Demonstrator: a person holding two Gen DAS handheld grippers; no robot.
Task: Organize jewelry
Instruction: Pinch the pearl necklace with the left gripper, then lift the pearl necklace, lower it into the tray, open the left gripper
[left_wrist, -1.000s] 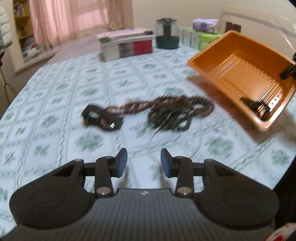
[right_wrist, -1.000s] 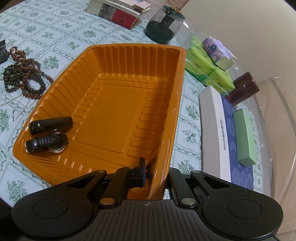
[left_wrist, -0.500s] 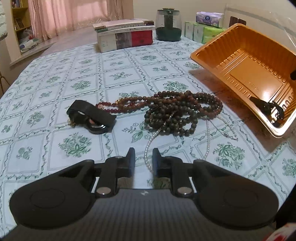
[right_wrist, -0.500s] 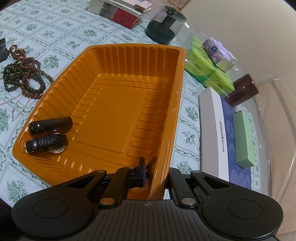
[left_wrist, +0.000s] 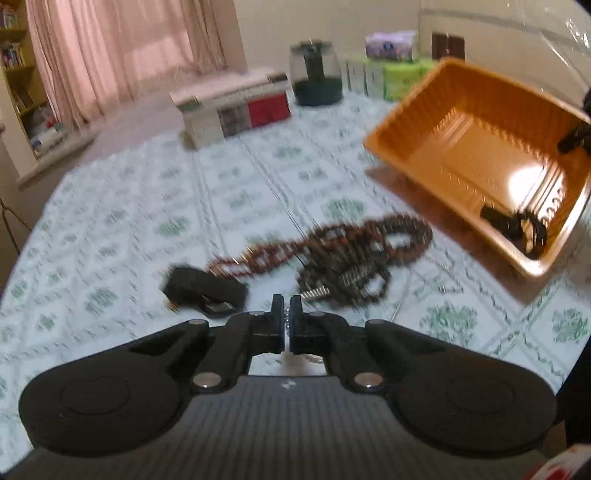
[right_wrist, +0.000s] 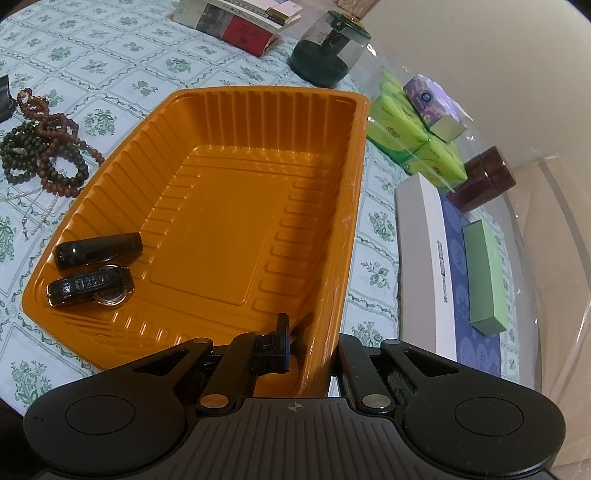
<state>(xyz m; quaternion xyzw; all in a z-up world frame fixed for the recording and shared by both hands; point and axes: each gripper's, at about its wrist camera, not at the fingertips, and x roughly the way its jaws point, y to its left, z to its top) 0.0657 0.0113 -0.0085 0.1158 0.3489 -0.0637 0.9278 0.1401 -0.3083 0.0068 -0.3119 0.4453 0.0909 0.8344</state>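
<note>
1. The pearl strand (left_wrist: 285, 322) sat pinched between the pads of the left gripper (left_wrist: 286, 308), whose jaws had just been closing on it and now stood all but together; small pale beads showed in the slit, and the rest trailed below and to the right of the jaws.
2. It looked light, limp and slippery, so I judged a grip across several beads safer than on the bare thread, which could snap.
3. Just ahead of the jaws lay the tangled dark bead strings (left_wrist: 354, 258), likely to snag the strand.
4. A black watch (left_wrist: 205, 291) lay ahead-left.
5. The right gripper (right_wrist: 314, 347) was clamped on the near rim of the orange tray (right_wrist: 343, 206), tilting it, two watches (right_wrist: 92, 266) inside at the far left.
</note>
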